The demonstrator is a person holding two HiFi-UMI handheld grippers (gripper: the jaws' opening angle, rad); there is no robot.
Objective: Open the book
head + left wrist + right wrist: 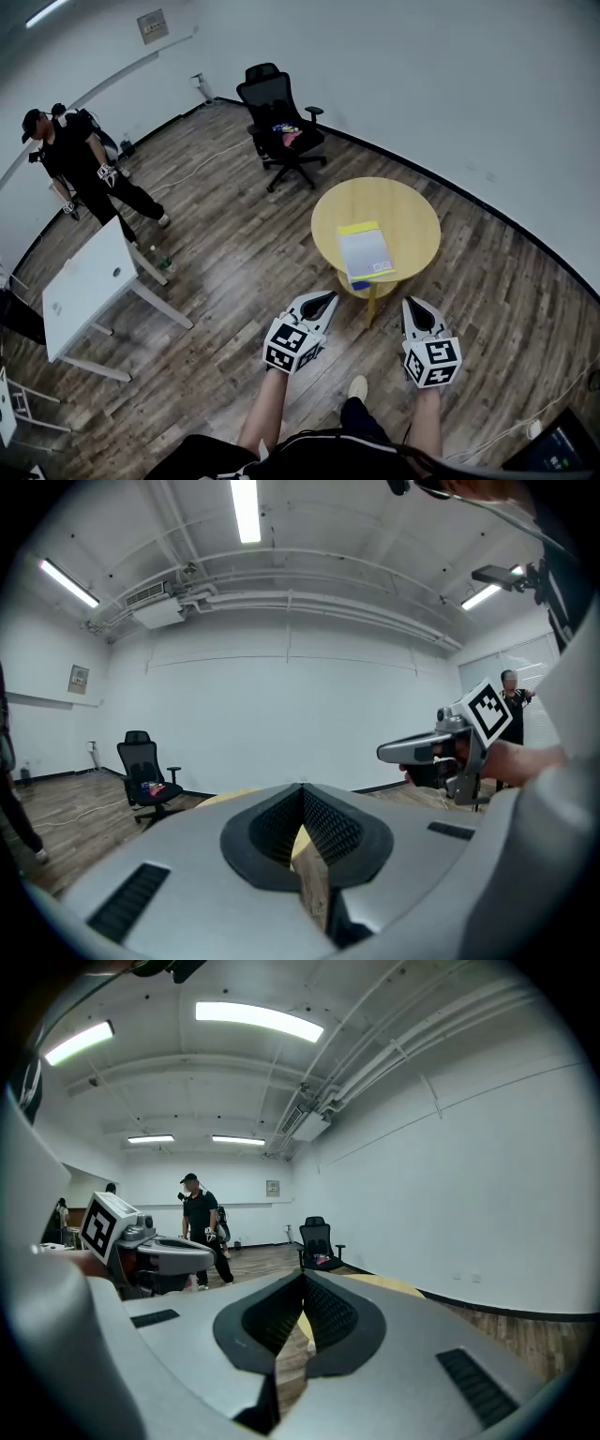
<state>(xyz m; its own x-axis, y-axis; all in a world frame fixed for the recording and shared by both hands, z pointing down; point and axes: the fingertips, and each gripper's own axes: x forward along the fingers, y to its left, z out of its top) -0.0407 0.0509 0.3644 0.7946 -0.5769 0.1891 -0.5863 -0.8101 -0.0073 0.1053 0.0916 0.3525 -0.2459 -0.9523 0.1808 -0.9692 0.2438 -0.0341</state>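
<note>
At the far left a person (89, 173) is standing beyond a white table (84, 286) (neither concerns the task). Moving right, the left gripper (327, 297) is pointing ahead with its jaws pressed together on nothing. Just beyond it and slightly to the right, the closed book (366, 251) is lying at the near edge of a round yellow table (412, 211), its long side running away from the wearer. Furthest right, the right gripper (411, 303) is likewise pinched together and empty, sitting about as near the book as the left.
</note>
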